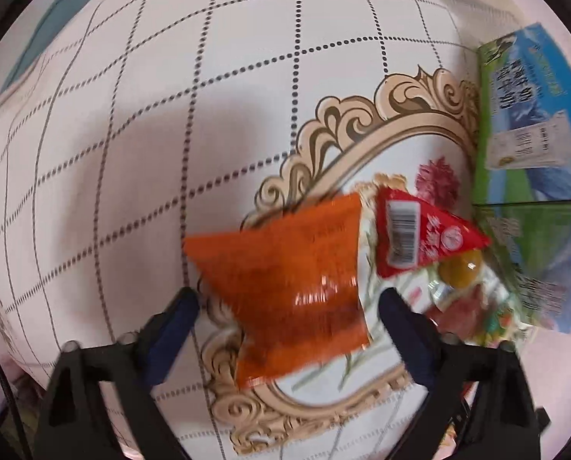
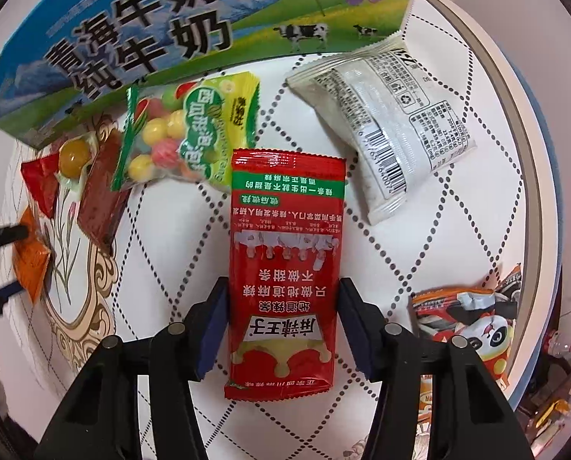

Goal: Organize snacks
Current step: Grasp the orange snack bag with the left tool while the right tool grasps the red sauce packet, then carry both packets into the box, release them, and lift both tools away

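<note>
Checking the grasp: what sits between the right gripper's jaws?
In the right wrist view, the red spicy-strip packet lies lengthwise between the right gripper jaws, which flank its edges.

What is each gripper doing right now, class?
Left gripper: open, fingers either side of the orange packet, not clamping it.
Right gripper: shut on the red packet.

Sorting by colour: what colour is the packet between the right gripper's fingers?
Red snack packet with a green band; right wrist view.
</note>
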Demonstrator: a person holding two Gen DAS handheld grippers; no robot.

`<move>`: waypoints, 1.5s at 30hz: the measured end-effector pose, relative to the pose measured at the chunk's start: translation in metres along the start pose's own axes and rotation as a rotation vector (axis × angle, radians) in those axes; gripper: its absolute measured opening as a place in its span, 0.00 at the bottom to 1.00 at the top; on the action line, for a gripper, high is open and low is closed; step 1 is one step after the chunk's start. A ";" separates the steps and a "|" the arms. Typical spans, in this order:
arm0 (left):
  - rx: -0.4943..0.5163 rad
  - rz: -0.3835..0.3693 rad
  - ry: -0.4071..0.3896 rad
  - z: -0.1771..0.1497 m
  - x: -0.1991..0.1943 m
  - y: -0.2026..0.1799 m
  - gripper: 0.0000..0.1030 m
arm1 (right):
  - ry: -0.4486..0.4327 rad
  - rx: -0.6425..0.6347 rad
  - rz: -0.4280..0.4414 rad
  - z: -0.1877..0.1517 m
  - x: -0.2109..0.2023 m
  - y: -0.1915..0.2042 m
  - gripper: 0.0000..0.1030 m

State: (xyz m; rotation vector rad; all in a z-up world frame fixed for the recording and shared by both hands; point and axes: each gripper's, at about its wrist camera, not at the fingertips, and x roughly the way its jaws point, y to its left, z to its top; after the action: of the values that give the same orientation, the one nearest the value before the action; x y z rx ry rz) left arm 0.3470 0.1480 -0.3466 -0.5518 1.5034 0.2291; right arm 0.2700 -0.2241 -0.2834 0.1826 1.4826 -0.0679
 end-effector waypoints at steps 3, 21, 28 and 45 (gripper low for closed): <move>0.070 0.029 -0.017 -0.007 0.006 -0.008 0.58 | 0.010 -0.018 0.002 -0.010 0.000 0.002 0.53; 0.398 0.056 0.103 -0.167 0.053 -0.074 0.59 | 0.126 -0.041 0.047 -0.086 0.006 0.015 0.58; 0.418 0.068 0.059 -0.170 0.041 -0.081 0.48 | 0.062 -0.082 0.025 -0.105 -0.003 0.026 0.51; 0.560 -0.180 -0.068 -0.126 -0.105 -0.191 0.47 | -0.160 -0.128 0.258 -0.036 -0.142 0.040 0.48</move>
State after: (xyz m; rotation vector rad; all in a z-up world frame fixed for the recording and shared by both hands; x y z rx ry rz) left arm 0.3193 -0.0558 -0.2017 -0.2212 1.3638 -0.3059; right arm 0.2285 -0.1881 -0.1414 0.2572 1.2890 0.2152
